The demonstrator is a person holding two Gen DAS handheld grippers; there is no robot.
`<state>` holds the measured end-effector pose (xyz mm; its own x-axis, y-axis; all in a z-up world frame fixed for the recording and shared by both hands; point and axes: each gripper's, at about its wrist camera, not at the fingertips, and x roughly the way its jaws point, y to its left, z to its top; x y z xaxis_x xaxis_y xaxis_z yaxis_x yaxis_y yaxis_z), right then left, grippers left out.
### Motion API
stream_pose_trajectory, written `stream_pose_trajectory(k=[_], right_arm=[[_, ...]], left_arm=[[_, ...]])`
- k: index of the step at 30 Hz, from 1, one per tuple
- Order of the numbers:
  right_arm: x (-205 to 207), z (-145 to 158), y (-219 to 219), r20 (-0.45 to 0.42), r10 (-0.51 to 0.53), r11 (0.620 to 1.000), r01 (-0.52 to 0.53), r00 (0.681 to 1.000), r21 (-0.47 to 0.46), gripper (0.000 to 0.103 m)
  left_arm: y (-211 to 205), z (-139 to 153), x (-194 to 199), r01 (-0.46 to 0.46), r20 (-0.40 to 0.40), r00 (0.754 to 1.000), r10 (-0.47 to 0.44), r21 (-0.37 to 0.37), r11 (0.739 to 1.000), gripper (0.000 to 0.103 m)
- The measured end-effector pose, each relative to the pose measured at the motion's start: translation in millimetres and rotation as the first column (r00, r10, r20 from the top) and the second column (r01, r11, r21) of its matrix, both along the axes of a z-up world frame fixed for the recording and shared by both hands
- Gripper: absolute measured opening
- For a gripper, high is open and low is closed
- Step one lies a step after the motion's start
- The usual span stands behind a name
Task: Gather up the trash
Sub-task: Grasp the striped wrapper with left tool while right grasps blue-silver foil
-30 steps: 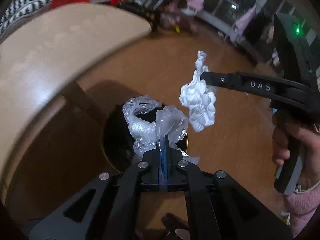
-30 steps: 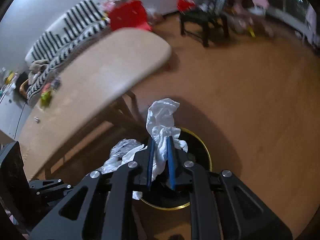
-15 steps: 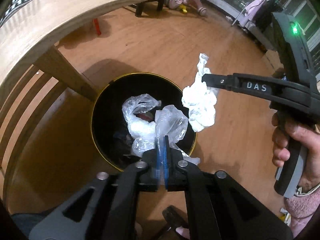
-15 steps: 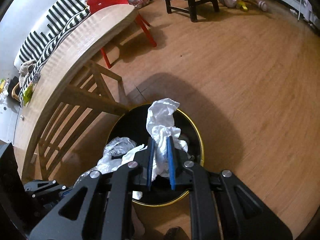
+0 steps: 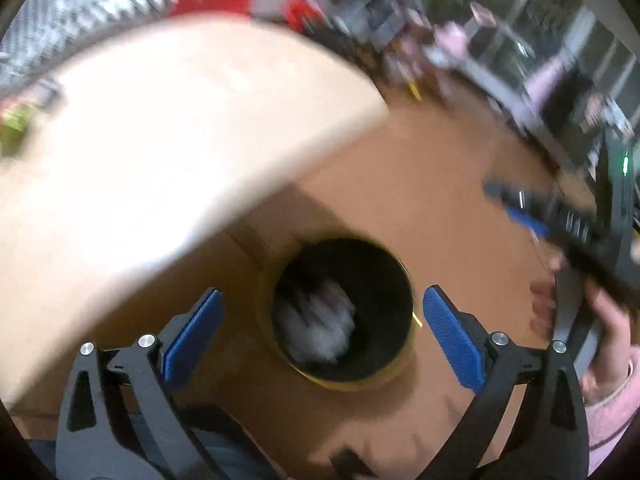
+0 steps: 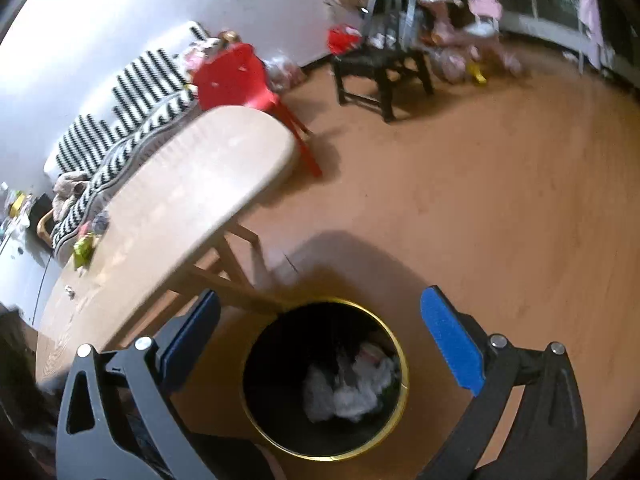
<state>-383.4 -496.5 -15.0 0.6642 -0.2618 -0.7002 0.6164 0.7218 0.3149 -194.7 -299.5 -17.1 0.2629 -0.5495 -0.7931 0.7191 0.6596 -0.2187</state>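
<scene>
A black round bin with a gold rim [image 5: 400, 374] [image 6: 394, 340] stands on the wooden floor under both grippers. Crumpled white paper and clear plastic trash [image 5: 320, 330] [image 6: 352, 386] lies inside it. My left gripper [image 5: 322, 294] hangs above the bin, its jaws opening wide, blue pads apart and nothing between them. My right gripper [image 6: 320, 294] is likewise opening wide over the bin and holds nothing. In the left wrist view the right gripper [image 5: 516, 204] shows blurred at the right edge, carried by a hand [image 5: 604, 332] in a pink sleeve.
A light wooden table [image 6: 192, 200] overhangs the floor left of the bin, its legs close to the rim. A green wrapper [image 6: 82, 250] lies on the tabletop. A red chair [image 6: 240, 80], a black chair [image 6: 380, 64] and toys stand further back on the floor.
Both grippers were shut on trash, plastic in the left and white paper in the right. They have sprung open and the trash now lies in the bin. The left gripper has risen.
</scene>
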Motion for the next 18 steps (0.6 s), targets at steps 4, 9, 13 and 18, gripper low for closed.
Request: stream_pose_trajectory(k=[4,9,13,18], right_arm=[[55,14,33,0.017,0.114,0.993,-0.113,0.993,-0.018,0.097],[148,27,90,-0.002,0.297,0.953,-0.297,0.955,-0.059,0.097],[222,38,141,-0.007,0.425,0.901,-0.423,0.905,-0.093,0.097],[303,46,198,-0.051,0.535,0.832,-0.537,0.843,-0.139,0.097]], left_arm=[[68,34,48,-0.207,0.093,0.973,0.211,-0.044,0.977,0.097],[178,33,137,-0.528,0.094,0.846,0.524,0.016,0.849,0.097],[230,27,192,-0.646,0.073,0.763,0.642,0.059,0.761,0.097],[242,11,248,-0.679,0.053,0.734,0.677,0.092,0.729,0.097]])
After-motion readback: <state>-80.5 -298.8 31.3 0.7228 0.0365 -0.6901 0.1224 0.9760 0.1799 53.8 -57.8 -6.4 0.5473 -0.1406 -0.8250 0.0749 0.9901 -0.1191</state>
